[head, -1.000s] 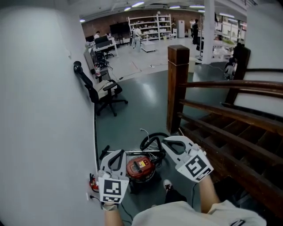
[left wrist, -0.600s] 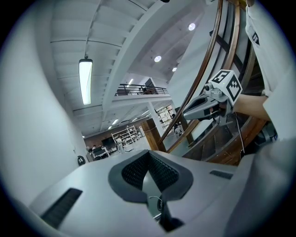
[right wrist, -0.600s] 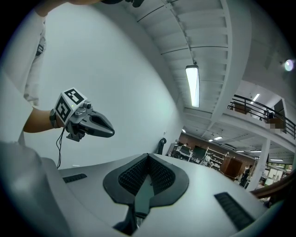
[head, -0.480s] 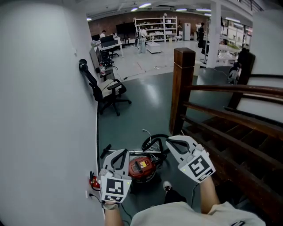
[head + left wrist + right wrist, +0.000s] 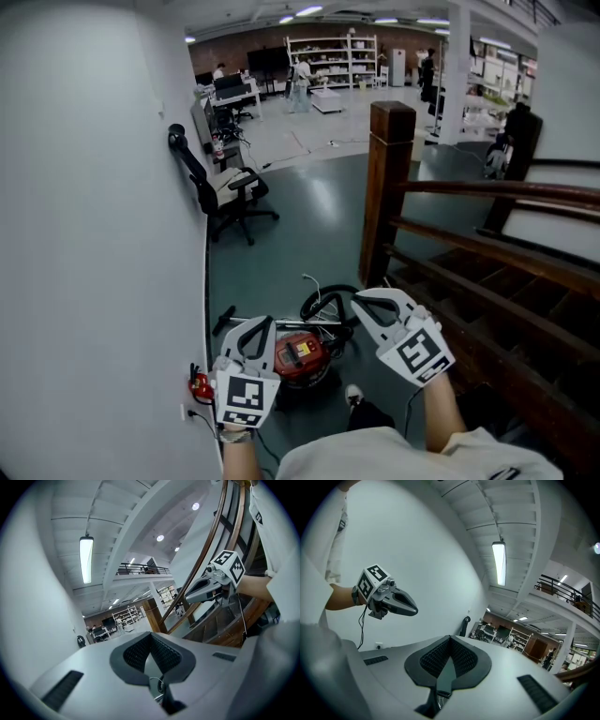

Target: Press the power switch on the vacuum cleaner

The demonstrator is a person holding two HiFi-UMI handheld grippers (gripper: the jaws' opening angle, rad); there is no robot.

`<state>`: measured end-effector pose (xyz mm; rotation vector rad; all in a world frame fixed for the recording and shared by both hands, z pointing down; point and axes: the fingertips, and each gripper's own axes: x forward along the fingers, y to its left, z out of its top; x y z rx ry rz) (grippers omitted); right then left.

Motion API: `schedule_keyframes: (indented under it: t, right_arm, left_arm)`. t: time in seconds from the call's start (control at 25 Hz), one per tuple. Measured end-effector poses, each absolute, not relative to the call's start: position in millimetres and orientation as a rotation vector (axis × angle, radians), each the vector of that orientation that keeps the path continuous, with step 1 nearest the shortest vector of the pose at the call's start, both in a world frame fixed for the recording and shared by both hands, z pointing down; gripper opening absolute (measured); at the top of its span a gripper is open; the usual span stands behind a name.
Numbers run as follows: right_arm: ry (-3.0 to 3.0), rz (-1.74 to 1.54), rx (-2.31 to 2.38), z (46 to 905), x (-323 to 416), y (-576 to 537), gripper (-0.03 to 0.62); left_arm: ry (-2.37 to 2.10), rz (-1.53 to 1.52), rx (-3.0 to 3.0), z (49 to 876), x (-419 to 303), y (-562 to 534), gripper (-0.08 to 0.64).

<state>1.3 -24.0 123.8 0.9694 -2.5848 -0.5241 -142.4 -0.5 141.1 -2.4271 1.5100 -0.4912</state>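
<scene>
Red vacuum cleaner (image 5: 302, 354) sits on floor (image 5: 300, 234) by wall (image 5: 94, 234), beside stairs (image 5: 497, 291); switch too small to spot. L gripper (image 5: 258, 325) & R gripper (image 5: 361, 300) hover above it, jaws together, empty, prob. closed tips for poking

Red vacuum cleaner (image 5: 300, 354), dark teal floor (image 5: 309, 225), white wall (image 5: 94, 234), brown post (image 5: 384, 187), black chair (image 5: 230, 192)

Between wall (image 5: 94, 234) and stair railing (image 5: 469, 187), open air lies above the vacuum cleaner (image 5: 301, 353).
</scene>
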Motion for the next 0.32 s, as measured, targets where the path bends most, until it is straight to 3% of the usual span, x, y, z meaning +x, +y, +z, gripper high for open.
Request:
schedule_keyframes:
  t: [0.32]
  right_arm:
    - [-2.58, -0.531, 0.943, 126.9, 5.2, -22.2, 0.028]
  left_arm:
    - [1.511, -0.498, -2.435, 147.0, -134.5, 1.2, 0.002]
